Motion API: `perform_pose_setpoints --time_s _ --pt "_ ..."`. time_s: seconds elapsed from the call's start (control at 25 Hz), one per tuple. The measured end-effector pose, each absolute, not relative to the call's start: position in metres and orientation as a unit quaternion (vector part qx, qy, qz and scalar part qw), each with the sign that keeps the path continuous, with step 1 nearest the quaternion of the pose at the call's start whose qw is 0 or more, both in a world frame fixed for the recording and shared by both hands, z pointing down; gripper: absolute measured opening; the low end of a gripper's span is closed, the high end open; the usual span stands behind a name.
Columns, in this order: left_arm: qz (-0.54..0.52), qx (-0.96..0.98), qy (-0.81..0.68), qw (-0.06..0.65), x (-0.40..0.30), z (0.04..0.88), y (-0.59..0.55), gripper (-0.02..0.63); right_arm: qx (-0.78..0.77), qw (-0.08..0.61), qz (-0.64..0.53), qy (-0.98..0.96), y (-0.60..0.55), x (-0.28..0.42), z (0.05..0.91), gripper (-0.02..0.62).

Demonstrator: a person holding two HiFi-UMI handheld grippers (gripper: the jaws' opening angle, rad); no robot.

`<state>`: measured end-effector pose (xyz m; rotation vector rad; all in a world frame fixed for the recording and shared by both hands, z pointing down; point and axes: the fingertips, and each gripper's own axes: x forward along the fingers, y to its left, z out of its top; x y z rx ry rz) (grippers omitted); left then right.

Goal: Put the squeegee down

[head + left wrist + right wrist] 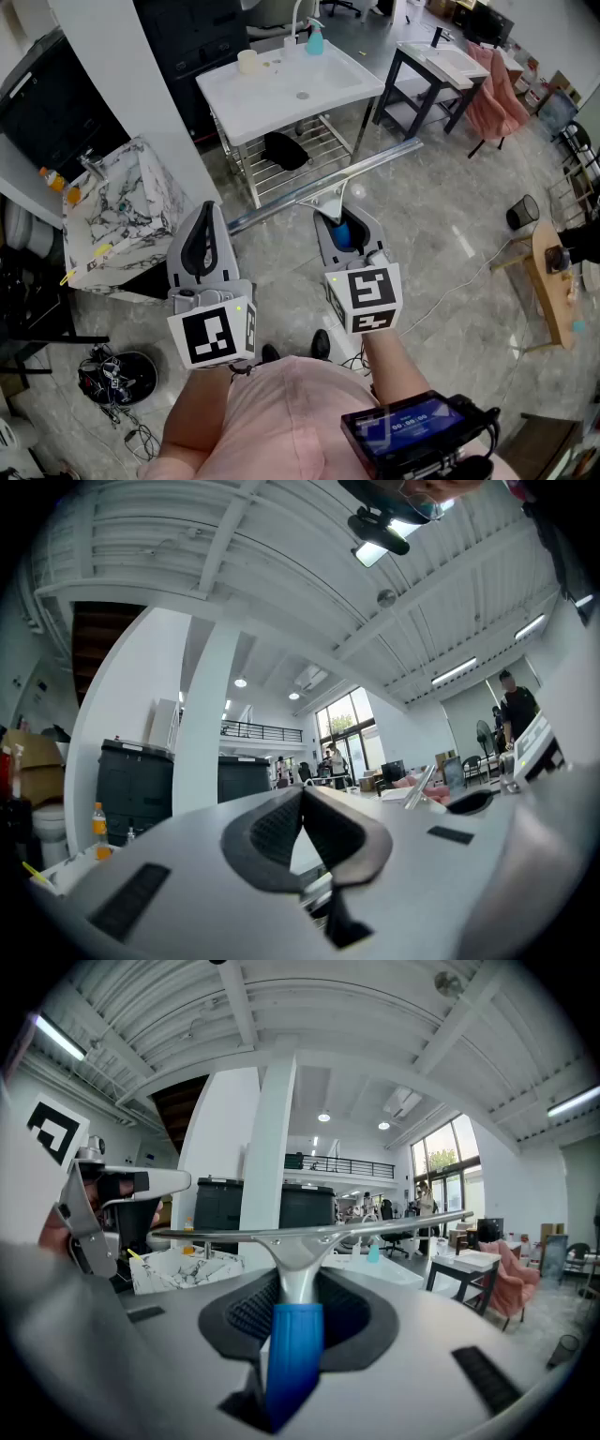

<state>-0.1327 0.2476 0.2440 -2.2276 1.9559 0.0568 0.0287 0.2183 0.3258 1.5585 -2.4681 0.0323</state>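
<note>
Squeegee sits in my right gripper, whose fingers are clenched on its blue handle. The metal neck runs straight out ahead of them and the long blade lies crosswise to the grip, up in the air above the floor and touching nothing. My left gripper hangs just beside it, fingers pressed together on nothing. Ahead, beyond the blade, stands the white worktop. Its shallow basin looks bare apart from the drain, and a pale cup and a blue bottle stand at its far rim. I judge that the likeliest landing place, and a job for the right hand alone, blade kept level.
</note>
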Motion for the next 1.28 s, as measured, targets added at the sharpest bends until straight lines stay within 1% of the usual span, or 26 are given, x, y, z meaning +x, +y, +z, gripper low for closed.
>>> perform_pose_setpoints --time_s 0.32,0.64,0.88,1.28 --pt "0.015 -0.744 0.663 0.087 -0.117 0.25 0.242 0.009 0.52 0.104 0.018 -0.847 0.212 0.042 0.331 0.104" --pt "0.011 -0.724 0.684 0.087 -0.083 0.256 0.238 0.009 0.506 0.108 0.019 -0.856 0.195 0.085 0.333 0.106" --pt "-0.007 -0.716 0.694 0.077 -0.072 0.27 0.225 0.009 0.509 0.117 0.036 -0.852 0.174 0.11 0.349 0.106" --pt "-0.013 -0.702 0.71 0.056 -0.093 0.293 0.161 0.009 0.501 0.143 0.048 -0.852 0.106 0.104 0.379 0.106"
